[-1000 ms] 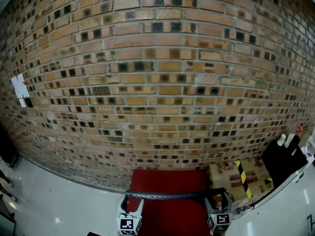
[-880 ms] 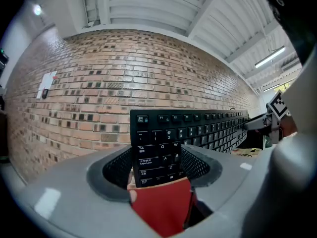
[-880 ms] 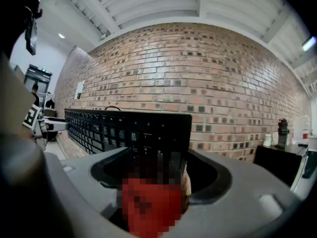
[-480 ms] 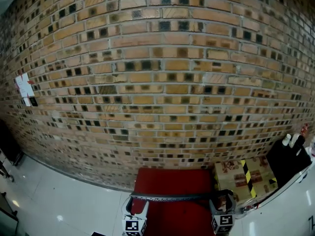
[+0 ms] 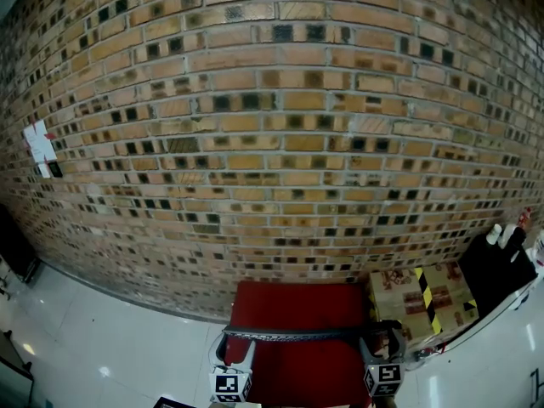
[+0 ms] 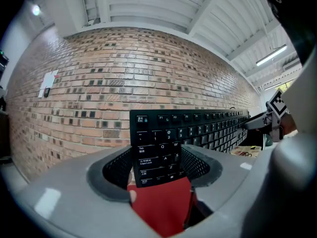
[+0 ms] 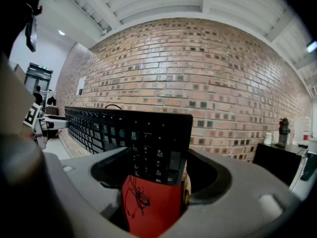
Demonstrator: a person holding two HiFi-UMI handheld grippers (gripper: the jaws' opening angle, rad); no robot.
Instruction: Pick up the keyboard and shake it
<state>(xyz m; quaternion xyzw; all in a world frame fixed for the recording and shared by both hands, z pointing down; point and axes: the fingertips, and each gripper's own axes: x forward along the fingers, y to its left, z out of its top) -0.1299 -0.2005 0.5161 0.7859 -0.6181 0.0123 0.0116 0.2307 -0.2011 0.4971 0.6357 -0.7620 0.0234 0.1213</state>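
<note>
A black keyboard (image 5: 297,335) hangs level above a red surface (image 5: 293,304), edge-on to the head view as a thin dark bar. My left gripper (image 5: 233,357) is shut on its left end and my right gripper (image 5: 383,351) is shut on its right end. In the left gripper view the keyboard (image 6: 198,128) sits between the left gripper's (image 6: 157,167) jaws, Esc corner up, with the keys facing the camera. In the right gripper view the keyboard's (image 7: 114,128) number-pad end stands between the right gripper's (image 7: 158,170) jaws. The red surface (image 7: 148,207) lies below, with a thin dark cable (image 7: 134,195) on it.
A brick wall (image 5: 272,126) fills the view ahead, with a white paper (image 5: 38,147) stuck on it at left. A cardboard box (image 5: 416,300) with yellow-black tape stands right of the red surface. Beyond it is a black cabinet (image 5: 497,270) with bottles. The floor (image 5: 102,338) is glossy white.
The head view has drifted slightly, so the wall and red surface sit a little differently. The keyboard stays level between both grippers, and both grips look the same.
</note>
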